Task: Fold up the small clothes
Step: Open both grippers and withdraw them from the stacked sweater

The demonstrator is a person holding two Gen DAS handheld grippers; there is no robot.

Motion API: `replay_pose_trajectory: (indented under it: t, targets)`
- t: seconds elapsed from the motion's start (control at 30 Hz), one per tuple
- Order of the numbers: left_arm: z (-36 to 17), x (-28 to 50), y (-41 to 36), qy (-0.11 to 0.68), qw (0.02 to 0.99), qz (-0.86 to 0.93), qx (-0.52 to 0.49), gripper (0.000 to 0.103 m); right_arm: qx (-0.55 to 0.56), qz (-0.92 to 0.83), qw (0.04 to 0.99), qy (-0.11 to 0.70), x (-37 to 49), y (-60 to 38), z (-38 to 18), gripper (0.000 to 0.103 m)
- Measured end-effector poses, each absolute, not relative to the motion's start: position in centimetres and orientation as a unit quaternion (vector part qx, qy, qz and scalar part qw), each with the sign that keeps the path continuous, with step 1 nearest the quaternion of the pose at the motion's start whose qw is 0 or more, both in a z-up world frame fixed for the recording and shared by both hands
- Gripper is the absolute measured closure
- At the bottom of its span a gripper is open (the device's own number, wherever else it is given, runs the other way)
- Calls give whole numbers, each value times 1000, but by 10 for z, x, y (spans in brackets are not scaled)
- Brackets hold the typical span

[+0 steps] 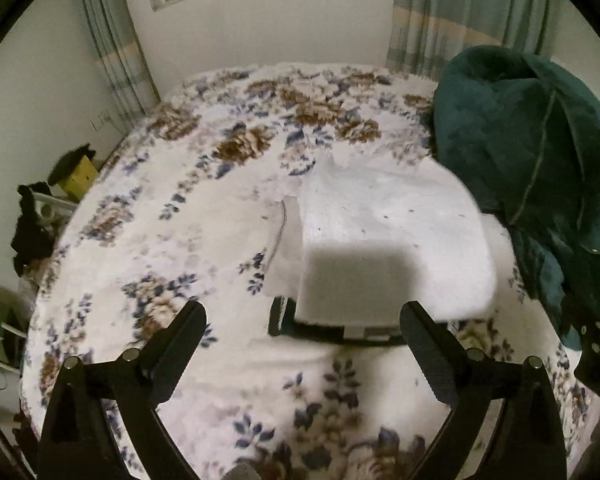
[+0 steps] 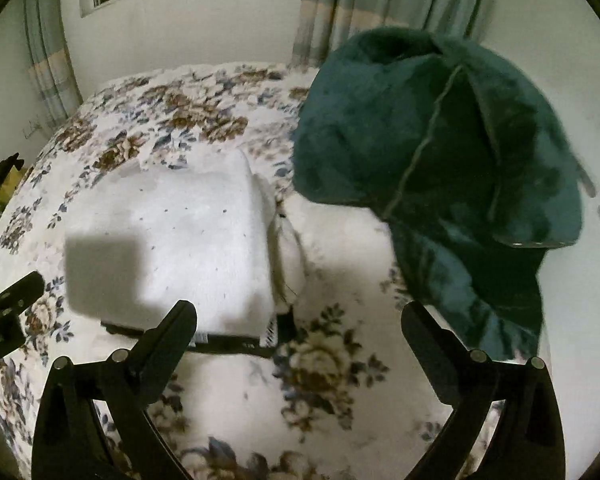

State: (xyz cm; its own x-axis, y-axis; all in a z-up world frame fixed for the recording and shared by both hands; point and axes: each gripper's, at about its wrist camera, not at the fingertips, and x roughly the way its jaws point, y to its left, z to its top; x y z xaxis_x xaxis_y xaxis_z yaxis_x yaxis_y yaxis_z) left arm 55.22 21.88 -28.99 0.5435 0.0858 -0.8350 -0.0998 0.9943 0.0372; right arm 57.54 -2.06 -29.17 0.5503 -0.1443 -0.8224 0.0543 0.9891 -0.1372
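The only lettering I can make out is white print reading "DAS", cut off by the picture edge, on the black body of the right gripper (image 1: 598, 364) seen from the left wrist camera. Nothing else here carries readable text.

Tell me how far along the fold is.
The white garment lies folded into a compact block on the floral bedspread, a dark band showing at its near edge. Both the left tool and right tool are open, holding nothing. The crumpled green garment looks unfolded.
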Motion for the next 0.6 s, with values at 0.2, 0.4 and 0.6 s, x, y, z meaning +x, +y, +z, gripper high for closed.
replay_pose_trajectory:
  t: [0.2,0.4,0.6]
  targets:
    - [-221,488,208,444,894,48,-16,4,-39,-56,896,438,490,-32,-210,0]
    - [-152,426,190,404,914,44,-10,4,-37,-46,915,399,406,-40,-120,0]
    - [-91,374,182,360,932,41,-14,4,-30,-40,936,348,327,-53,-34,0]
